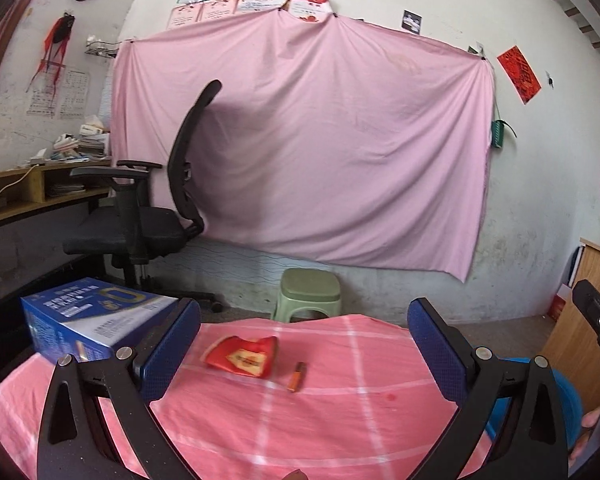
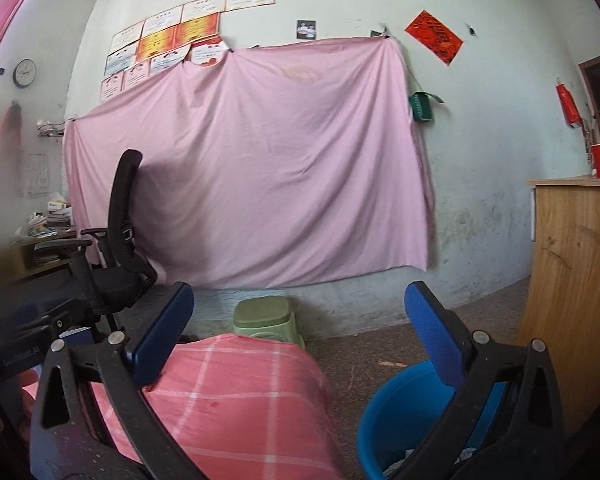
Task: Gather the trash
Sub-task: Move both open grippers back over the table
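Observation:
A crumpled red and gold wrapper point(image 1: 242, 357) lies on the pink checked cloth of the table point(image 1: 340, 420), with a small orange lighter point(image 1: 297, 376) just to its right. My left gripper point(image 1: 302, 344) hovers in front of them, open wide, nothing between its blue pads. My right gripper point(image 2: 300, 336) is open too and holds nothing; it hangs over the table's right edge. Its right finger stands above a blue bin point(image 2: 400, 416) on the floor, which has some scraps at its bottom. The bin's rim point(image 1: 568, 396) shows at the right of the left wrist view.
A blue box point(image 1: 88, 320) sits at the table's left end. A green stool point(image 1: 310, 292) stands beyond the table, a black office chair point(image 1: 148, 208) to the left, a wooden cabinet point(image 2: 576, 288) to the right. A pink sheet point(image 1: 300, 144) covers the wall.

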The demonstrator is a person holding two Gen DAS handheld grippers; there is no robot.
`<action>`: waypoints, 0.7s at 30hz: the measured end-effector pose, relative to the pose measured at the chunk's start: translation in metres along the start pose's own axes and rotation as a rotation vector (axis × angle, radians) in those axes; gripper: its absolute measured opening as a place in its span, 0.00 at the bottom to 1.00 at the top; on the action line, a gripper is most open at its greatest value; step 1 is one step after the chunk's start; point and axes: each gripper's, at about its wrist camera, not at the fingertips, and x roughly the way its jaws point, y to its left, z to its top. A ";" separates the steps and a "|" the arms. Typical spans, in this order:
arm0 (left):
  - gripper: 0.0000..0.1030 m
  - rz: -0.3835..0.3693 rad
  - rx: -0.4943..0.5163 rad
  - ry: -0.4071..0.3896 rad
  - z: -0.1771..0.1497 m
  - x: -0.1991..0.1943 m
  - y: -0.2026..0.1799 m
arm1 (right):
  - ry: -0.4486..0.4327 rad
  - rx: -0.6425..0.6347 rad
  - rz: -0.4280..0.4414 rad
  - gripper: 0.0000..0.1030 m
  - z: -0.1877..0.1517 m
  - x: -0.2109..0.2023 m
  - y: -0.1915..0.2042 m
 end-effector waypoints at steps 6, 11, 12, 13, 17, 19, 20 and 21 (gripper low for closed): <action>0.98 0.063 -0.004 -0.027 -0.006 -0.004 0.039 | 0.032 -0.032 0.041 1.00 -0.008 0.014 0.032; 0.98 0.105 -0.007 -0.024 -0.020 -0.002 0.065 | 0.038 -0.046 0.063 1.00 -0.013 0.024 0.048; 0.98 0.113 -0.009 -0.020 -0.022 -0.001 0.069 | 0.039 -0.043 0.070 1.00 -0.014 0.026 0.048; 0.98 0.118 -0.015 -0.019 -0.023 -0.001 0.073 | 0.043 -0.040 0.079 1.00 -0.015 0.028 0.051; 0.98 0.102 -0.024 -0.004 -0.028 0.000 0.086 | 0.073 -0.079 0.122 1.00 -0.023 0.040 0.070; 0.98 0.079 -0.008 0.014 -0.030 0.003 0.089 | 0.101 -0.103 0.150 1.00 -0.025 0.048 0.078; 0.98 0.068 0.002 0.024 -0.030 0.006 0.089 | 0.120 -0.112 0.164 1.00 -0.027 0.052 0.082; 0.98 0.061 0.007 0.031 -0.029 0.008 0.089 | 0.150 -0.127 0.177 1.00 -0.029 0.058 0.088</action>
